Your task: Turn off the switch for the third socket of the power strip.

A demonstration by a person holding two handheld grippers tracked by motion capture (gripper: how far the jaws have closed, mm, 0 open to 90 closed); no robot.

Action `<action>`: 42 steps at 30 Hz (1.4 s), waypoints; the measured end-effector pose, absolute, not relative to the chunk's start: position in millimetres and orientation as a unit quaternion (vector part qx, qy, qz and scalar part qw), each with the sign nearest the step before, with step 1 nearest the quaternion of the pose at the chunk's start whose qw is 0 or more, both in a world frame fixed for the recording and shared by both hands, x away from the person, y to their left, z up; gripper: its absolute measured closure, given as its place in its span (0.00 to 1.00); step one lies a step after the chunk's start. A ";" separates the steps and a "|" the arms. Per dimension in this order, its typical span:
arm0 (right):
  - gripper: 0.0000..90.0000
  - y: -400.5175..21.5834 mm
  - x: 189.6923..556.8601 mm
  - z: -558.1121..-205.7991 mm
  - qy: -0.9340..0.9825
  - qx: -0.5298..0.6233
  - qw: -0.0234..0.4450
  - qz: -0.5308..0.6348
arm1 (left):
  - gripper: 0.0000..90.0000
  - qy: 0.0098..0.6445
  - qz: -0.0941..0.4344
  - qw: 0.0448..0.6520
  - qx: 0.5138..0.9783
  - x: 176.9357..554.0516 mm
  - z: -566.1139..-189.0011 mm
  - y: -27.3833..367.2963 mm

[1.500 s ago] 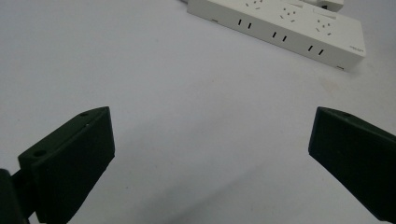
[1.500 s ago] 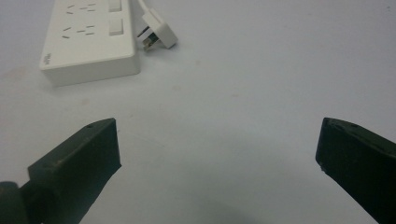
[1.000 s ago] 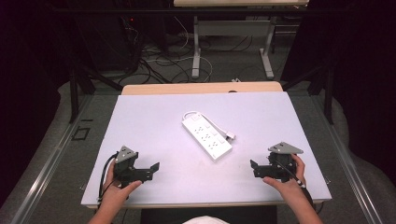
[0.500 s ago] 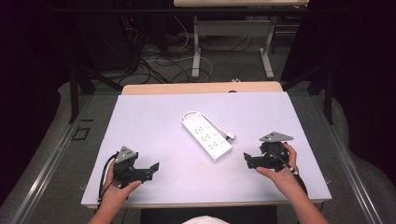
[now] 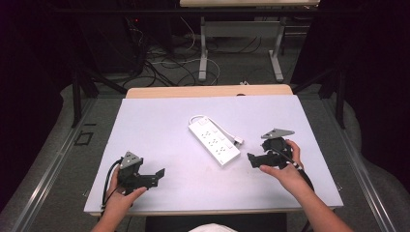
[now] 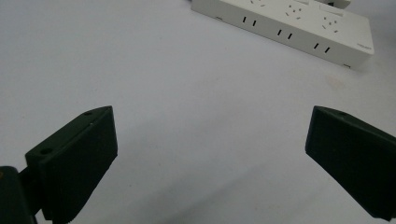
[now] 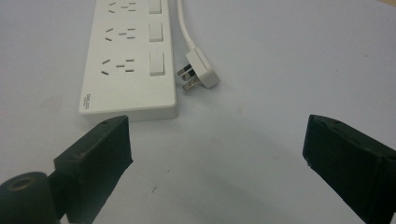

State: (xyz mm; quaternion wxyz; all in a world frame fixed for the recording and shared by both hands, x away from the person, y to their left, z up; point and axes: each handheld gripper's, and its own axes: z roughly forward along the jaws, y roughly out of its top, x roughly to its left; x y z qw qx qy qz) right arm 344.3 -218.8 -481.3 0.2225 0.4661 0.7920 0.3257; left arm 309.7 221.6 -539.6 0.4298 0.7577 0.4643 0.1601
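Observation:
A white power strip (image 5: 214, 141) lies slantwise at the middle of the white table (image 5: 159, 125), its cord looped behind it and its white plug (image 5: 238, 141) lying beside it. The strip's sockets and switches (image 7: 128, 56) and the plug (image 7: 198, 72) sit just beyond my right gripper (image 7: 215, 144), whose jaws stand wide apart over bare table. In the high view the right gripper (image 5: 253, 159) hovers close to the strip's near end. My left gripper (image 5: 159, 174) rests open near the front left; the strip (image 6: 289, 25) lies far ahead of its jaws (image 6: 210, 149).
The table's front edge (image 5: 203, 211) runs just behind both hands. A wooden strip (image 5: 208, 91) borders the far side. Beyond it are desk legs (image 5: 203, 48) and cables (image 5: 159, 58) on the floor.
My right gripper has moved forward and to the left, from the front right corner up to the near end of the power strip. The left gripper has stayed put.

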 end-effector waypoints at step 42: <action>0.40 -174.6 386.6 -476.1 0.839 0.437 0.159 0.282 | 0.03 0.463 0.157 0.428 0.760 309.7 -540.1 220.9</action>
